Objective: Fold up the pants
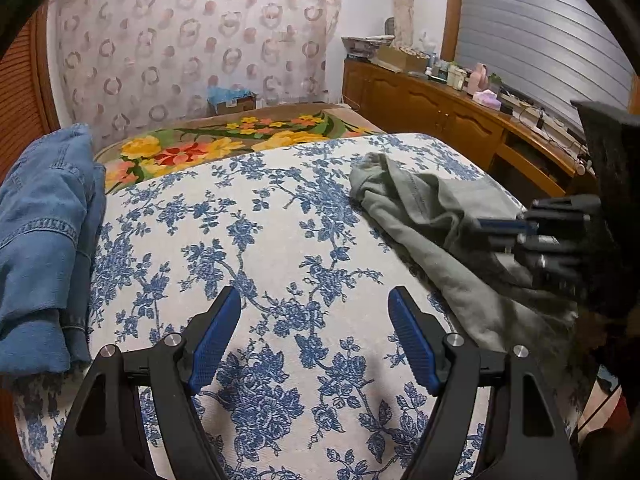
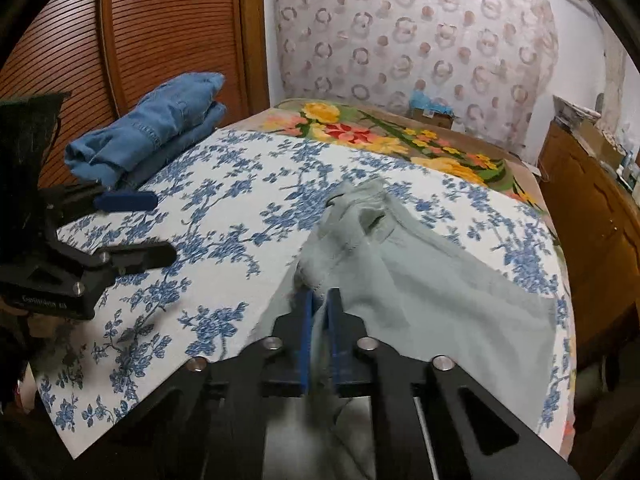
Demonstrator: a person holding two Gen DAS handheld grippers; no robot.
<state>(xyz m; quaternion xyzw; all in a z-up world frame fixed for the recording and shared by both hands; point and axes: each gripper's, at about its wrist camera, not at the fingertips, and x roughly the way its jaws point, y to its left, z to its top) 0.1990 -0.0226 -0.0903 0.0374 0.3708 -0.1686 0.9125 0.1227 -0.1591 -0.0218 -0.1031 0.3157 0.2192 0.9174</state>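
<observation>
Grey-green pants (image 2: 404, 280) lie crumpled on the right side of the blue-floral bedspread (image 2: 240, 216); they also show in the left wrist view (image 1: 424, 216). My right gripper (image 2: 320, 300) is shut on a fold of the pants near their front edge; it shows at the right in the left wrist view (image 1: 500, 232). My left gripper (image 1: 314, 304) is open and empty above bare bedspread (image 1: 280, 216), left of the pants; it shows at the left in the right wrist view (image 2: 160, 228).
Folded blue jeans (image 1: 44, 232) sit at the bed's left edge, also seen in the right wrist view (image 2: 156, 128). A flowered blanket (image 1: 224, 140) covers the far end. A wooden cabinet (image 1: 440, 112) with clutter runs along the right. A slatted wooden door (image 2: 160, 28) stands left.
</observation>
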